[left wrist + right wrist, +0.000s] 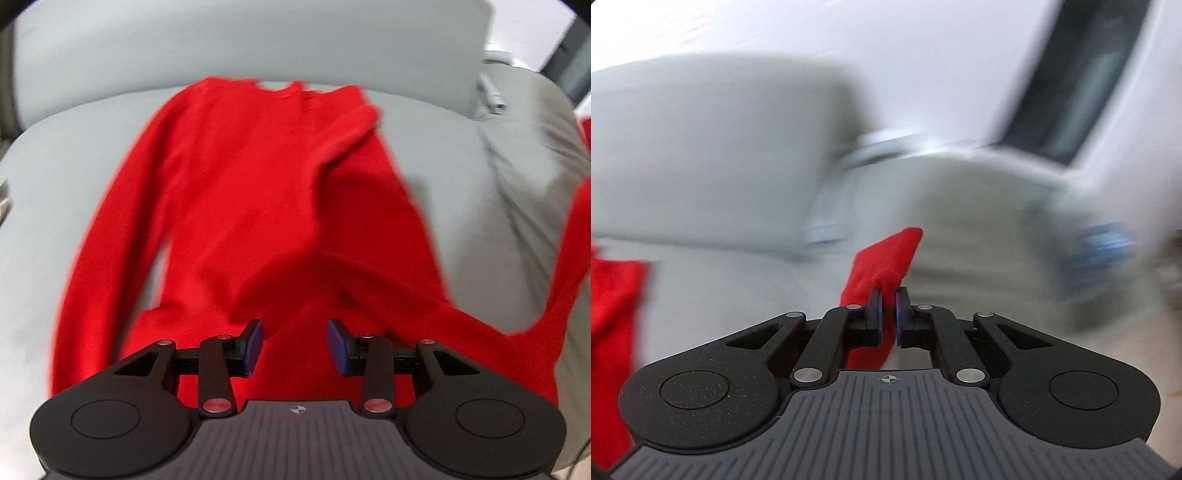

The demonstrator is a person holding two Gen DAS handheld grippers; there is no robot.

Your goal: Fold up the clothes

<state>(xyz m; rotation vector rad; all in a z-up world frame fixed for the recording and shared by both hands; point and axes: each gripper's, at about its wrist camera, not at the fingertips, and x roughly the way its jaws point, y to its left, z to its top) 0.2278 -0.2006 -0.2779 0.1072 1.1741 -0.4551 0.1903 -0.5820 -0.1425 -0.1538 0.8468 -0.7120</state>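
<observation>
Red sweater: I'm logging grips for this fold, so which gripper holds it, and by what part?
The right gripper is shut on the red sweater, pinching the end of one sleeve. The left gripper is open above the hem, holding nothing.

The red sweater [258, 192] looked like soft, fuzzy matt knit. The grey couch [92, 155] was smooth matt cloth. The left gripper [295, 345] was matt black plastic with shiny metal rivets.

No readable text, labels or numbers; only a small crosshair mark [296, 409] on each hand-held gripper body.
</observation>
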